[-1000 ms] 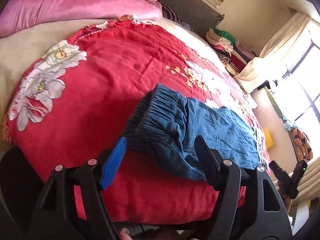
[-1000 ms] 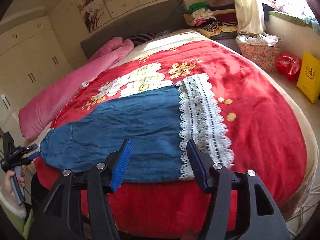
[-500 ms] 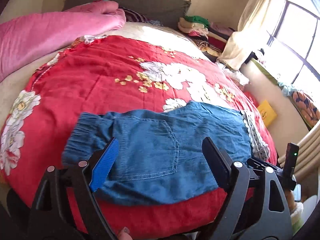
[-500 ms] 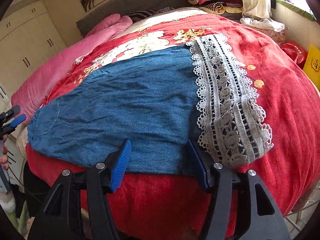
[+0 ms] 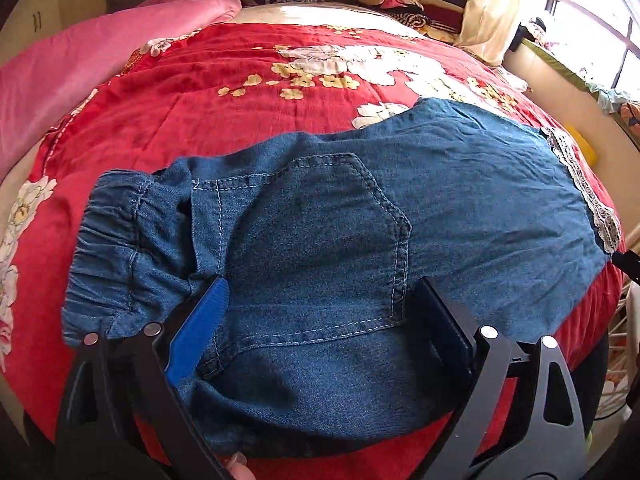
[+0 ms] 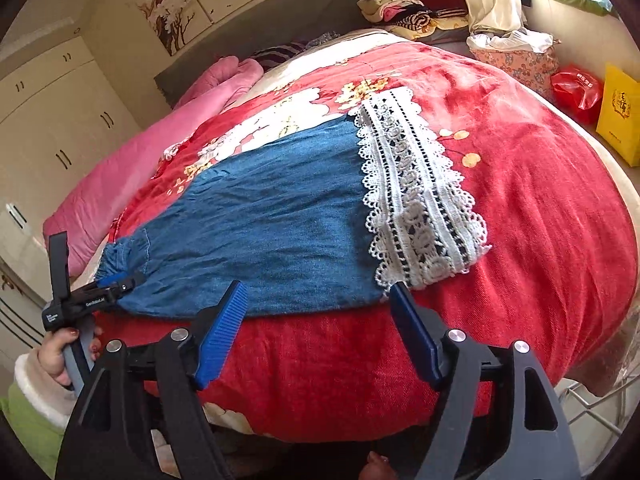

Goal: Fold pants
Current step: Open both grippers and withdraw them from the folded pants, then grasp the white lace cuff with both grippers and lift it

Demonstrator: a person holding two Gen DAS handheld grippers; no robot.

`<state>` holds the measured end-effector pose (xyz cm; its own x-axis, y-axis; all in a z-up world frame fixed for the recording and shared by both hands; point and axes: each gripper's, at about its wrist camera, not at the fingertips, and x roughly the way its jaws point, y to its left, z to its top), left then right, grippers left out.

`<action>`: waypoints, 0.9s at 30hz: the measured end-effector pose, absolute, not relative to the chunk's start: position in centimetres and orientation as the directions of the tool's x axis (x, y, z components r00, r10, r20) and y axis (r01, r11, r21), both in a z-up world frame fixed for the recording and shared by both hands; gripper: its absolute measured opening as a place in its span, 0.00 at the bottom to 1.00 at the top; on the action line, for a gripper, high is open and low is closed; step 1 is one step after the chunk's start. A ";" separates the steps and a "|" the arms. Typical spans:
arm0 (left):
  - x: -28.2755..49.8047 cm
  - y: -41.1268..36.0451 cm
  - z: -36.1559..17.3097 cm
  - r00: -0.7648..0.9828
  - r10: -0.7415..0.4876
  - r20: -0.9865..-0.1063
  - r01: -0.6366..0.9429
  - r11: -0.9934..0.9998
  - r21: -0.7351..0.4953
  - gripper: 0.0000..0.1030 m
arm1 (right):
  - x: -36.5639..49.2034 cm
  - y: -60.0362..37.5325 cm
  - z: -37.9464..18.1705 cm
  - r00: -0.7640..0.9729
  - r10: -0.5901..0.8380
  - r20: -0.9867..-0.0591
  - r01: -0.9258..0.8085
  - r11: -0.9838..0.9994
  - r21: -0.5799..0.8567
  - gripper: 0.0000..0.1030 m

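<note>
Blue denim pants [image 5: 340,240] lie flat along the near edge of a red floral bed cover [image 5: 200,92]. The elastic waistband [image 5: 116,248] is at the left and a white lace cuff [image 6: 416,196] at the right. My left gripper [image 5: 320,312] is open, its fingers spread over the back pocket near the waist. It also shows in the right wrist view [image 6: 116,284]. My right gripper [image 6: 320,308] is open and empty, just off the pants' [image 6: 272,224] near hem, beside the lace cuff.
A pink quilt [image 6: 132,176] lies along the far left of the bed. Folded clothes [image 6: 404,4] are stacked at the head end. A red bag [image 6: 576,88] and a yellow bag [image 6: 620,116] stand on the floor at the right.
The left gripper has moved in low over the pants' pocket area. The right gripper has drawn back from the lace cuff, toward the bed's edge. Both stayed open.
</note>
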<state>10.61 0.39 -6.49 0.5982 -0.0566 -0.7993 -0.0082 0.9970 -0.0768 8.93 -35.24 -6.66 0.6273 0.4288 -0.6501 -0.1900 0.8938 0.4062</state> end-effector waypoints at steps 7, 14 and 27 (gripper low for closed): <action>9.7 0.2 -4.7 0.629 -0.108 -0.770 0.012 0.992 -0.129 0.85 | 7.7 -37.8 -6.6 0.657 0.417 -0.628 -0.119 0.880 0.460 0.75; 8.8 -2.0 0.4 0.672 -0.185 -0.717 0.094 0.982 -0.166 0.90 | 7.3 -38.4 -6.6 0.666 0.421 -0.616 -0.097 0.868 0.487 0.77; 15.8 -11.5 3.7 0.635 -0.283 -0.718 0.333 0.940 -0.077 0.90 | 8.2 -39.3 -8.1 0.673 0.465 -0.575 -0.033 0.796 0.605 0.77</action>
